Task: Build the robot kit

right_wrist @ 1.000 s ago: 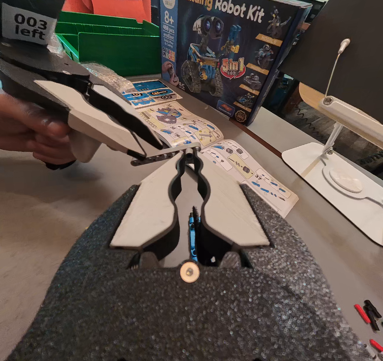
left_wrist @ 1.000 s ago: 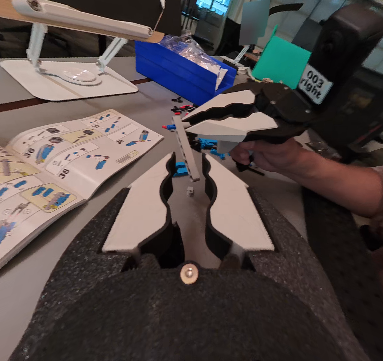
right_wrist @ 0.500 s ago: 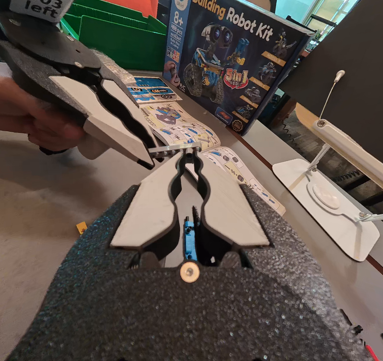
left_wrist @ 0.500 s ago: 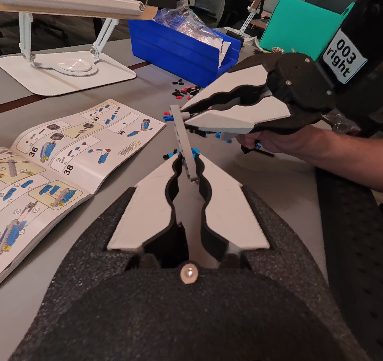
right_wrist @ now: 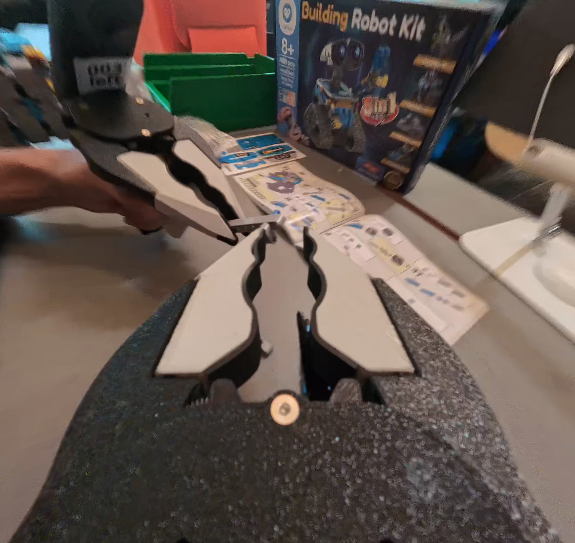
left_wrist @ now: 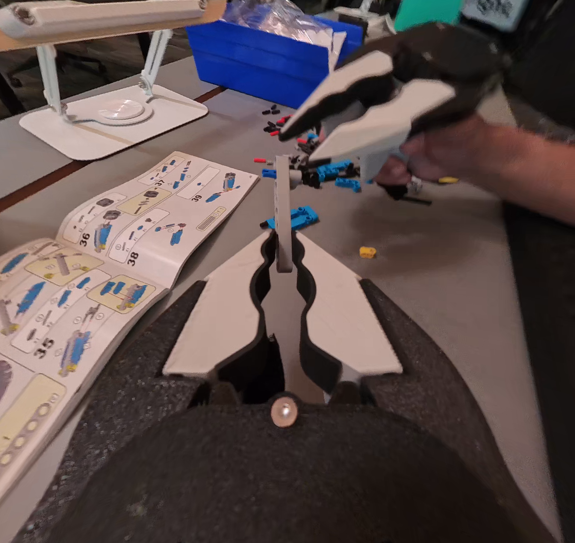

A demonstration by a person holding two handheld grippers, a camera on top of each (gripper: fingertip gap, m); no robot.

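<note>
An office-like workroom; grey desk (left_wrist: pixel 435 294), parts bins (left_wrist: pixel 258 61), kit box (right_wrist: pixel 373 86), instruction booklet (left_wrist: pixel 109 263).

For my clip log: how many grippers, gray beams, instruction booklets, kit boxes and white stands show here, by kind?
Grippers: 2 (left gripper shut on the gray beam, right gripper open)
Gray beam: 1
Instruction booklet: 1
Kit box: 1
White stand: 1
Total: 6

I count two grippers (left_wrist: pixel 283 249) (right_wrist: pixel 284 232), one grey beam (left_wrist: pixel 282 216), one instruction booklet (left_wrist: pixel 102 263), one blue bin (left_wrist: pixel 258 58), one green bin (right_wrist: pixel 217 92), one kit box (right_wrist: pixel 373 92), one yellow piece (left_wrist: pixel 367 252).
</note>
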